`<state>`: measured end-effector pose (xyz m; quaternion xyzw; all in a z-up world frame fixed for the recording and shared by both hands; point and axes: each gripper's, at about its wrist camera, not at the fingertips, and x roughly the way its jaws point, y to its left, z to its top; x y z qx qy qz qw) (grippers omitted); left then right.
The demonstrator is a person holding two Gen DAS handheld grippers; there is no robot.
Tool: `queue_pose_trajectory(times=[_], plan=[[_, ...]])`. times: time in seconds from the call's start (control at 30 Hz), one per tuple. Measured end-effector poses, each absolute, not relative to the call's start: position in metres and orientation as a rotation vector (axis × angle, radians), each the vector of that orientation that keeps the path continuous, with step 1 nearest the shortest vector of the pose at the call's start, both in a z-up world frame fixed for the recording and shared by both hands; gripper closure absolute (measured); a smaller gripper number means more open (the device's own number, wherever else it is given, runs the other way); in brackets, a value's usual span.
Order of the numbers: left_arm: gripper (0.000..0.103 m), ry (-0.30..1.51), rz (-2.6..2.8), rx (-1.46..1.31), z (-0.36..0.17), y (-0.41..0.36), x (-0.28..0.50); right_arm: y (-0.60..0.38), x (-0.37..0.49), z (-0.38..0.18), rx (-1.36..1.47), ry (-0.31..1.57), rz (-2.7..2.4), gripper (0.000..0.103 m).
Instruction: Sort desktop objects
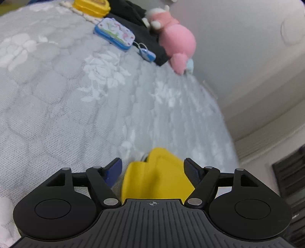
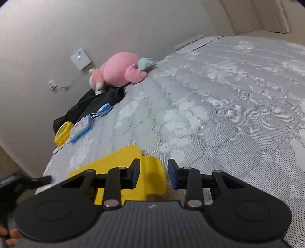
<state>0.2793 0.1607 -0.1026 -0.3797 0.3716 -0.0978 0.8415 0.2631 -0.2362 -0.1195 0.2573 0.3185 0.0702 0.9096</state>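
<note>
- Grey quilted mattress (image 2: 219,106) under the tools: woven cloth, matt, embossed.
- Yellow matt smooth plastic piece (image 1: 152,179) between the left tool's (image 1: 152,168) pads.
- Pink plush toy (image 2: 118,69) far ahead: fuzzy cloth.
- Tool frames: black matt plastic, ribbed.

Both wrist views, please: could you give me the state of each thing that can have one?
Large yellow fabric item: lying on the mattress, between the left gripper's fingers.
Left gripper: grip unclear.
Right gripper: open, beside it.
Blue-rimmed rectangular tin: closed.
Yellow plastic box: closed.
Pink plush toy: tipped over.
</note>
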Motion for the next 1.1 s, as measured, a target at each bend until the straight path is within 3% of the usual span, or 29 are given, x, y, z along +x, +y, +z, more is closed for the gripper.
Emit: queue_pose_trajectory(times=[0.2,0.27,0.57,0.77,0.93,1.03,1.1], plan=[[0.04,0.877,-0.235,-0.848,-0.122,0.155,0.29,-0.25,0.273,-0.141,0.711,0.72,0.163,0.067],[0.04,0.879,-0.236,-0.835,-0.122,0.153,0.291,-0.253,0.275,-0.142,0.743,0.72,0.182,0.074],[0.039,0.867,-0.236,-0.743,-0.119,0.139,0.29,-0.246,0.275,-0.139,0.647,0.697,0.162,0.074],[0.04,0.78,-0.299,-0.876,-0.105,0.156,0.277,-0.242,0.266,-0.125,0.556,0.615,0.119,0.074],[0.032,0.805,-0.518,-0.909,-0.096,0.136,0.278,-0.22,0.257,-0.103,0.495,0.553,0.28,0.074],[0.033,0.899,-0.481,-0.832,-0.111,0.116,0.283,-0.195,0.258,-0.107,0.424,0.611,0.364,0.074],[0.044,0.928,-0.471,-0.832,-0.123,0.113,0.287,-0.186,0.26,-0.113,0.378,0.645,0.366,0.075]])
